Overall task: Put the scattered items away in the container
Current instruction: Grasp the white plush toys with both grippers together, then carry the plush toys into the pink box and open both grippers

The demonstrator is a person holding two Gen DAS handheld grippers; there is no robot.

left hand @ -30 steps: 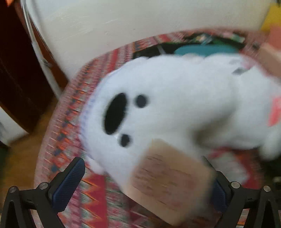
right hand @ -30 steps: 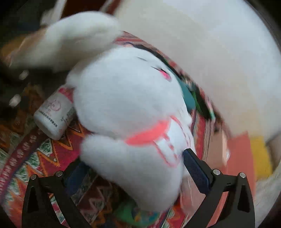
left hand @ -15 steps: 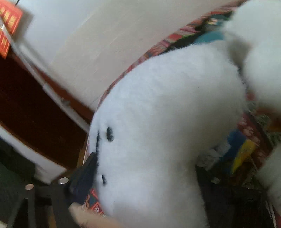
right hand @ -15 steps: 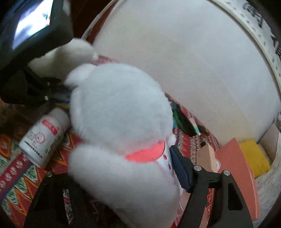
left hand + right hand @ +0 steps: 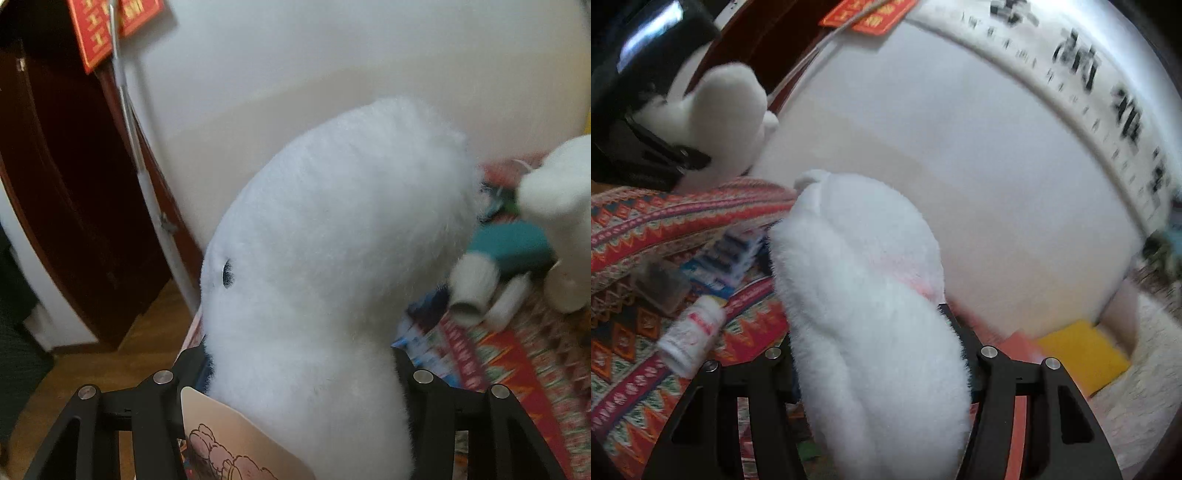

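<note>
Above the patterned cloth [image 5: 646,229] | left gripper [image 5: 299,365] clenched on white plush [image 5: 332,258], right gripper [image 5: 879,350] clenched on second plush [image 5: 864,295], both lifted | container not visible | keep both squeezes firm, carry level, clear the bottle [image 5: 690,336].

White wall [image 5: 332,74], dark wood door [image 5: 74,221], prob. wood floor [image 5: 122,362].

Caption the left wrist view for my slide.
Left tool shut on a white plush toy, lifted above the patterned cloth.
</note>
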